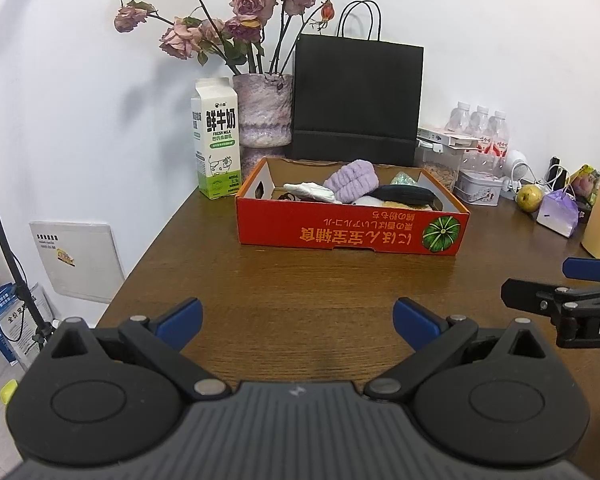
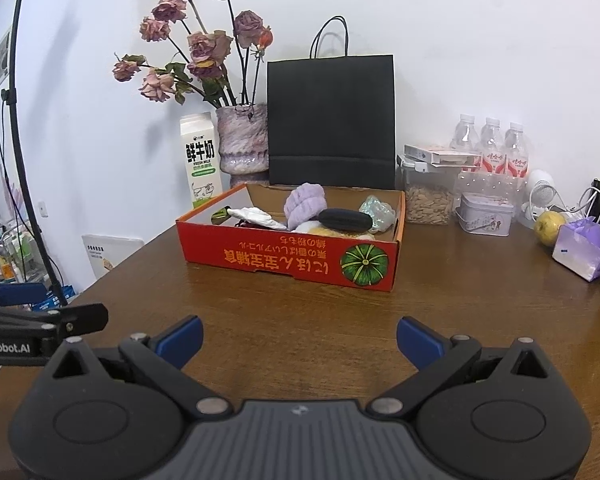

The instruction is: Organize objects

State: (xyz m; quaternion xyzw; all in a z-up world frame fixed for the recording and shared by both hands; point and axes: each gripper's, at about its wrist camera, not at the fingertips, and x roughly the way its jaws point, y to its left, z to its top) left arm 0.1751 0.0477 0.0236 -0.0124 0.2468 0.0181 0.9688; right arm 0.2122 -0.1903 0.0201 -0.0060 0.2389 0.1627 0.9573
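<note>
Left gripper (image 1: 298, 322) and right gripper (image 2: 299, 340), each with blue-padded fingers spread wide and empty, above a brown wooden table (image 1: 300, 276). Ahead of both, well apart from the fingers, stands an open red cardboard box (image 1: 352, 230) with an inverted orange inscription and a green pumpkin picture. Inside: a lilac fluffy band (image 1: 351, 180), white cloth (image 1: 312, 192), a black oval pouch (image 1: 406, 194). The right view alone shows a glittery pale-green item (image 2: 377, 211) clearly and "enRobot.AI" on the left gripper. Beyond the box: a milk carton (image 1: 216, 140) marked "FRESH MILK", a vase of dried roses (image 1: 262, 110), a black paper bag (image 1: 356, 100).
</note>
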